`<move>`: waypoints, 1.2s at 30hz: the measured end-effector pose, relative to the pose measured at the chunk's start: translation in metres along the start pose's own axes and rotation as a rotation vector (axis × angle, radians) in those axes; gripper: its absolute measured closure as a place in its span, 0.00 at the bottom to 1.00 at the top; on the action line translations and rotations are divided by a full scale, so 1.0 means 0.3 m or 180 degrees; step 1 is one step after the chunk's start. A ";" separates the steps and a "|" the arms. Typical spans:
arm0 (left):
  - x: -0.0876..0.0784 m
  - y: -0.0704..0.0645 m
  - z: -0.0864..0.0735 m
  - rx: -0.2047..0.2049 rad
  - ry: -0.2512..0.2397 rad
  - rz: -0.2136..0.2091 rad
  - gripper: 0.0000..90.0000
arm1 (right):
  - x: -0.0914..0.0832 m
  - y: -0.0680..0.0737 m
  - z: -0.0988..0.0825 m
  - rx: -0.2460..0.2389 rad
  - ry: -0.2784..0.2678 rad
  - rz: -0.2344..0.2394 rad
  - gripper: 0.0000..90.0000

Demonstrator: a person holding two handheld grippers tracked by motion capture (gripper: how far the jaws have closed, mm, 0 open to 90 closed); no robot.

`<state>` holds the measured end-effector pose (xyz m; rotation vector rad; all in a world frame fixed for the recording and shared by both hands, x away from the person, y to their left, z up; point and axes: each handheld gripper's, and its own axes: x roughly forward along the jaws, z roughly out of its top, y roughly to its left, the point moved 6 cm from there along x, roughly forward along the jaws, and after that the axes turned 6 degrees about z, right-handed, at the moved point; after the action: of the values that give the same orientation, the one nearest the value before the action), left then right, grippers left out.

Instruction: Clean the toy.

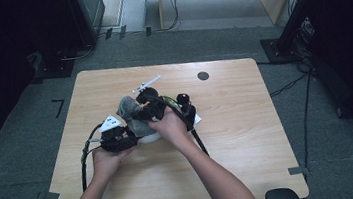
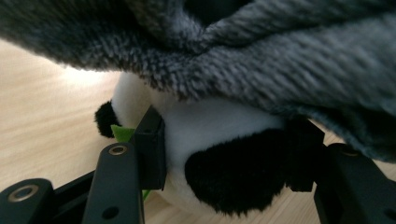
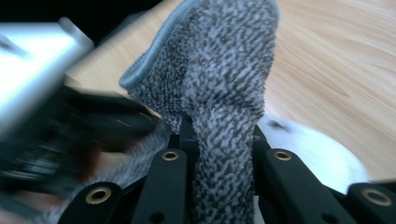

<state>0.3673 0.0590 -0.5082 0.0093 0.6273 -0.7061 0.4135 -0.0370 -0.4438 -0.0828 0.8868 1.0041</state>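
A white plush toy with black patches lies on the wooden table. My left gripper is shut on it, one pad on each side of its body. A fuzzy grey cloth drapes over the toy's top. My right gripper is shut on a fold of this grey cloth, which stands up between its jaws. From above, the left gripper meets the toy from the left. The right gripper holds the cloth just above and behind the toy.
A white syringe-like thing lies on the table behind the cloth, and a round dark hole sits near the far edge. A green bit sticks out beside the toy. Cables trail from both grippers toward the near edge.
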 end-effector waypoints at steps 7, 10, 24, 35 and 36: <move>0.000 0.000 0.002 -0.0006 0.0038 -0.0006 0.51 | -0.044 -0.052 -0.025 -0.0124 -0.0046 -0.0156 0.86; 0.001 0.002 0.002 -0.0015 0.0045 -0.0015 0.51 | -0.074 -0.074 -0.030 -0.0132 -0.0032 -0.0259 0.87; 0.001 0.008 0.001 -0.0044 0.0033 -0.0055 0.51 | -0.263 -0.228 -0.075 -0.0058 0.0016 -0.0731 0.88; 0.002 0.004 -0.004 0.0029 0.0013 -0.0038 0.51 | -0.387 -0.276 -0.051 0.0210 -0.0323 -0.0620 0.88; 0.002 0.004 -0.005 0.0033 0.0013 -0.0039 0.51 | -0.408 -0.271 -0.045 0.0230 -0.0409 -0.0585 0.88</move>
<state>0.3677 0.0599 -0.5099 0.0164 0.6281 -0.7212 0.4390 -0.1742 -0.3956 -0.0375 0.7821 0.7964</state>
